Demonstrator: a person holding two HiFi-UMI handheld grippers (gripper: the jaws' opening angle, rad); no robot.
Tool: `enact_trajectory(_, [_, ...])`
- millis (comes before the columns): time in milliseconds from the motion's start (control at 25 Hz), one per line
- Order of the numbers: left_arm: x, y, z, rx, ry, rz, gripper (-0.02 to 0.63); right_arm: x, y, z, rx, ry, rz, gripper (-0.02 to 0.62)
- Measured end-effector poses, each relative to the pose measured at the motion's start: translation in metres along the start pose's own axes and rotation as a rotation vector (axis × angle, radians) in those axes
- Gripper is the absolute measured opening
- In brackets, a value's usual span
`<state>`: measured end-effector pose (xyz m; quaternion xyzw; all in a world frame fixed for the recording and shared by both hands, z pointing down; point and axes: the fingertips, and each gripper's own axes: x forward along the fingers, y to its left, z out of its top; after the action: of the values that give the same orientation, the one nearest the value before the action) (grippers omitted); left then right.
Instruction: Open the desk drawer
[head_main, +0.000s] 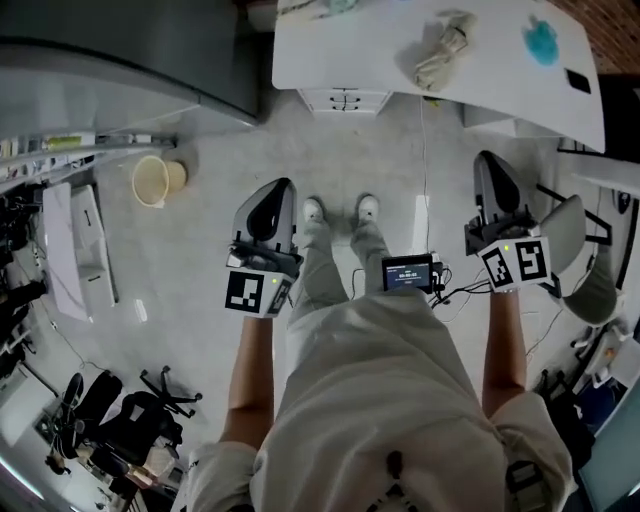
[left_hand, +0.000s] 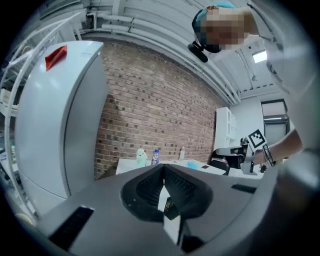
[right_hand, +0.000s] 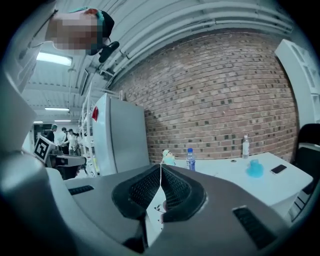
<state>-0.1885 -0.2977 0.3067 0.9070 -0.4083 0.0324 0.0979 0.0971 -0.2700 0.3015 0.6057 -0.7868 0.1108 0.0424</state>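
The white desk stands ahead of me at the top of the head view, with a small white drawer unit under its front edge; its drawers look closed. My left gripper and right gripper are held out in front of my body, well short of the desk, one on each side of my feet. Both point forward at about the same height. In the left gripper view the left gripper has its ribbed pads pressed together with nothing between them. The right gripper is likewise shut and empty, aimed at the desk.
A grey fridge stands left of the desk, a beige bucket on the floor beside it. On the desk lie a crumpled cloth, a blue object, a phone and bottles. A grey chair sits at right.
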Motion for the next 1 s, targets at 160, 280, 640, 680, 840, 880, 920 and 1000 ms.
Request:
enact_trajectory(160, [0.036, 0.024, -0.044, -0.002, 0.092, -0.096, 0.008, 0.031, -0.004, -0.029, 0.029, 0.014, -0.067, 0.026])
enact_trajectory(280, [0.064, 0.044, -0.085, 0.031, 0.166, -0.157, 0.008, 0.066, 0.005, -0.068, 0.035, 0.066, -0.067, 0.028])
enact_trajectory(640, [0.131, 0.076, -0.213, 0.071, 0.279, -0.224, 0.008, 0.159, 0.033, -0.221, -0.031, 0.275, 0.017, 0.028])
enact_trajectory(680, [0.136, 0.078, -0.229, 0.077, 0.29, -0.226, 0.008, 0.167, 0.035, -0.236, -0.047, 0.293, 0.025, 0.028])
enact_trajectory(840, [0.154, 0.084, -0.282, 0.136, 0.323, -0.224, 0.009, 0.196, 0.035, -0.29, -0.115, 0.354, 0.057, 0.028])
enact_trajectory(880, [0.159, 0.087, -0.296, 0.156, 0.336, -0.218, 0.008, 0.203, 0.033, -0.302, -0.129, 0.368, 0.066, 0.028])
enact_trajectory(920, [0.164, 0.089, -0.308, 0.177, 0.352, -0.212, 0.008, 0.21, 0.032, -0.313, -0.14, 0.383, 0.076, 0.028])
enact_trajectory(1000, [0.178, 0.093, -0.329, 0.221, 0.366, -0.203, 0.008, 0.225, 0.026, -0.331, -0.162, 0.403, 0.095, 0.028])
